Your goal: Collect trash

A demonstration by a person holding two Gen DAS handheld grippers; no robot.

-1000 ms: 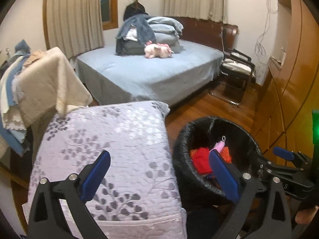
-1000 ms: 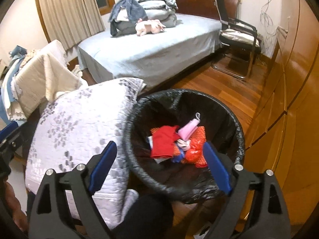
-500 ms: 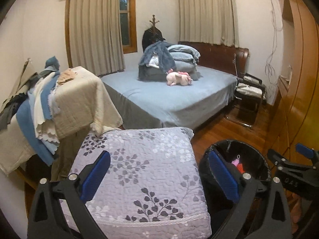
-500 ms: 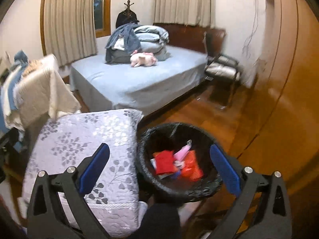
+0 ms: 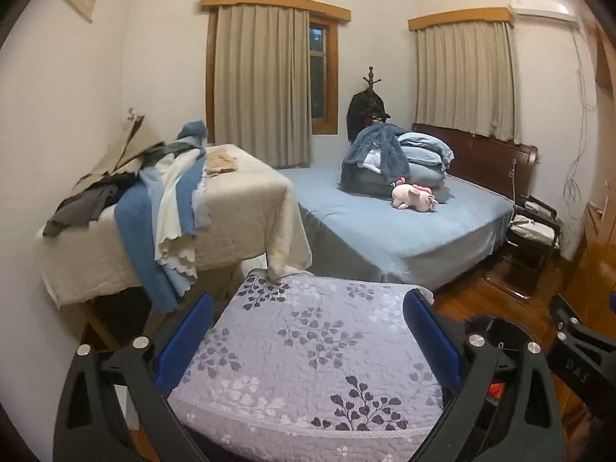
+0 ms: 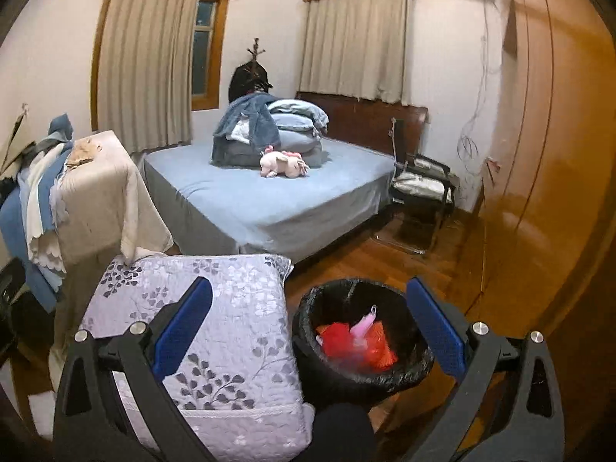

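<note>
A round bin lined with a black bag (image 6: 408, 365) stands on the wood floor in the right wrist view, low and centre. It holds red and orange trash (image 6: 346, 340) and a pink piece (image 6: 364, 321). My right gripper (image 6: 308, 333) is open and empty, raised above the bin. My left gripper (image 5: 308, 340) is open and empty, held over a lilac quilted cushion (image 5: 308, 350). In the left wrist view only the bin's rim (image 5: 496, 323) shows, behind the right finger.
The lilac cushion (image 6: 215, 331) sits left of the bin. A blue bed (image 6: 269, 196) with folded bedding and a pink plush toy (image 6: 283, 163) lies behind. A cloth-covered table (image 5: 215, 211) with draped fabrics stands left. A chair (image 6: 421, 188) and wooden wardrobe (image 6: 554, 154) stand right.
Both grippers have risen and tilted up, so the bin has dropped lower in both views and more of the room shows. Both stay open and empty.
</note>
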